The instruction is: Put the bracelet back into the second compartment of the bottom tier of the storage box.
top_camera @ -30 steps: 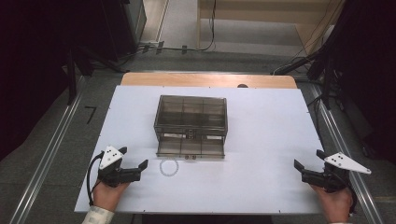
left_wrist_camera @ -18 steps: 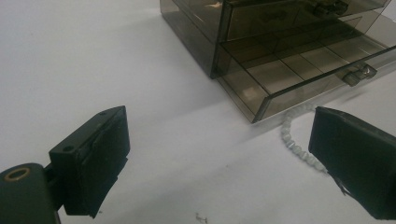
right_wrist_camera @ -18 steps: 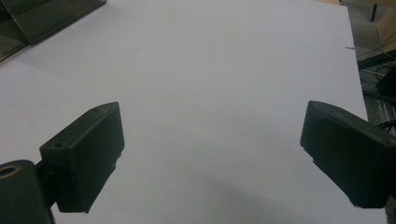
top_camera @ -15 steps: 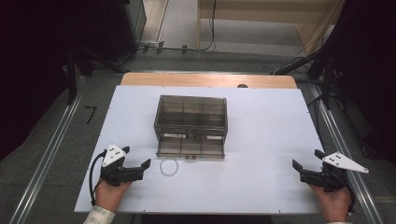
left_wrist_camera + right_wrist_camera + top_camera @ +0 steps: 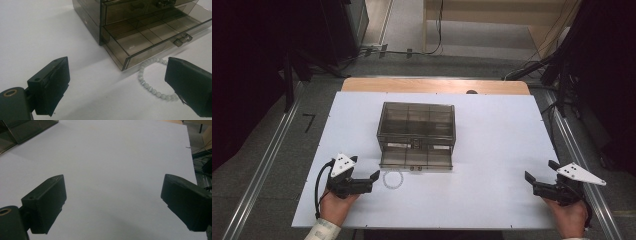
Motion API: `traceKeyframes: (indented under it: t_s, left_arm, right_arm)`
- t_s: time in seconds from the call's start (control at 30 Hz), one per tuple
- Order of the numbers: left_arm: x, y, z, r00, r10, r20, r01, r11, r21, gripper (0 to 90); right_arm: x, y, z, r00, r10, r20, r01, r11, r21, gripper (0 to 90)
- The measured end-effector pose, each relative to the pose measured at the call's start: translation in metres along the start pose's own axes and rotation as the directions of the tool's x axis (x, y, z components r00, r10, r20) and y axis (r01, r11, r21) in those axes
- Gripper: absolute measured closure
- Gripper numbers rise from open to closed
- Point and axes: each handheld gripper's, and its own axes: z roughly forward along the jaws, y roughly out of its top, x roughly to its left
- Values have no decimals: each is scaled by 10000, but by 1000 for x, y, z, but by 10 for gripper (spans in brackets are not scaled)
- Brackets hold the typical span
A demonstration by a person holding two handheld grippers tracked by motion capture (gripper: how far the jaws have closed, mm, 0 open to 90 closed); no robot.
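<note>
pearly bracelet beside open drawer, beads distinct

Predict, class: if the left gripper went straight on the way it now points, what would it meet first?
Probably the bead bracelet, lying on the white table between the left gripper's open fingers, just before the open bottom drawer of the smoky organizer box. Depth is uncertain.

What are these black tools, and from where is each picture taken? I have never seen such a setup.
A person sits at a white table and holds a hand tool in each hand: the left gripper and the right gripper, each with two black jaws, standing open and holding nothing. One picture looks down from above; the other two come from cameras riding on each gripper. On the table stands a smoky transparent drawer box with its bottom drawer pulled out. A pale bead bracelet lies before it.
</note>
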Motion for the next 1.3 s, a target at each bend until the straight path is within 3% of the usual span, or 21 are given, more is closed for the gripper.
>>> traceKeyframes:
  t_s: [0.47,1.07,1.3]
  left_arm:
    - [-6,1,3,9998,191,104,-193,9997,136,124]
    - [-19,3,8,9948,586,838,-610,9978,258,239]
    - [-25,3,11,9884,830,1276,-893,9950,446,293]
  right_arm:
    - [0,0,1,10000,-8,-27,8,10000,36,48]
    - [0,0,0,10000,-34,-45,34,10000,15,49]
    - [1,0,1,10000,-52,-40,52,10000,60,49]
